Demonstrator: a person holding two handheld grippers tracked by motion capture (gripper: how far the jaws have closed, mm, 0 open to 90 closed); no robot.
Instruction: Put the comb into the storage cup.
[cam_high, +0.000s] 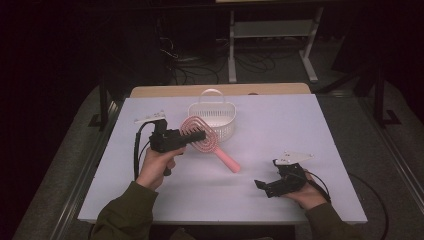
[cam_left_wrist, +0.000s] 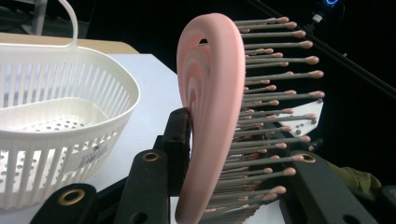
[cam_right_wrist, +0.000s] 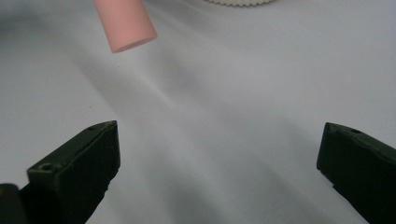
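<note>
Left hand-held gripper (cam_high: 197, 136) clamped on the head of the pink hairbrush (cam_high: 202, 139), held above the table (cam_high: 280, 125) just near of the white basket (cam_high: 214, 117). Right hand-held gripper (cam_high: 260, 185), jaws apart, low at the near right, holding nothing.

My left gripper (cam_high: 192, 136) sits left of centre on the white rectangular table (cam_high: 280, 125), its jaws closed around the head of the pink plastic hairbrush (cam_high: 202, 137). The brush's handle runs toward me and rightward. The white slotted plastic basket (cam_high: 212, 117) stands just behind the brush. My right gripper (cam_high: 260, 184) rests near the front right, well apart.
</note>
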